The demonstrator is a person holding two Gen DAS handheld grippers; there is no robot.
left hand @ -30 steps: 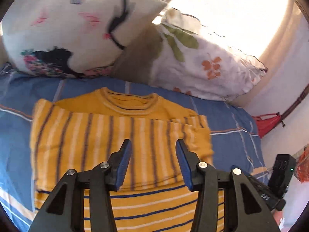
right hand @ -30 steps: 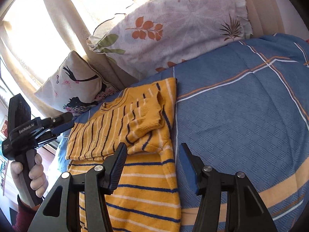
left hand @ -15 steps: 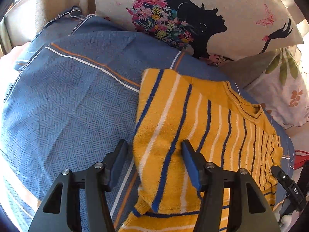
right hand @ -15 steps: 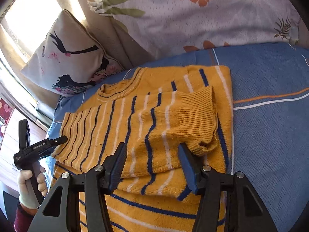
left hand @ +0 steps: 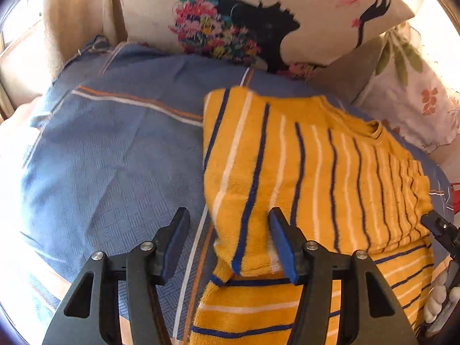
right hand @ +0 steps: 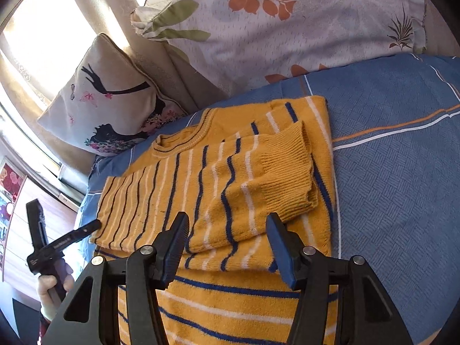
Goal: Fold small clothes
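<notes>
A yellow sweater (left hand: 316, 172) with blue and white stripes lies flat on the blue bedspread (left hand: 115, 158), both sleeves folded in across its chest. My left gripper (left hand: 228, 215) stands open over the sweater's left folded edge, one finger above the bedspread and the other above the knit. My right gripper (right hand: 227, 218) is open just above the sweater (right hand: 178, 189), close to the ribbed cuff (right hand: 287, 178) of the upper sleeve. Neither pair of pads presses on the cloth. The right wrist view also shows the left gripper (right hand: 86, 230) in a hand at the sweater's far side.
A cushion printed with a black silhouette and flowers (left hand: 258, 23) and a leaf-patterned pillow (right hand: 287, 28) lean at the head of the bed. A curtain (right hand: 86, 5) and bright window lie behind. Bare bedspread (right hand: 402, 172) stretches right of the sweater.
My left gripper swung from the sweater's front to its left edge, sank toward it, and its jaws widened. My right gripper came in closer over the folded sleeve.
</notes>
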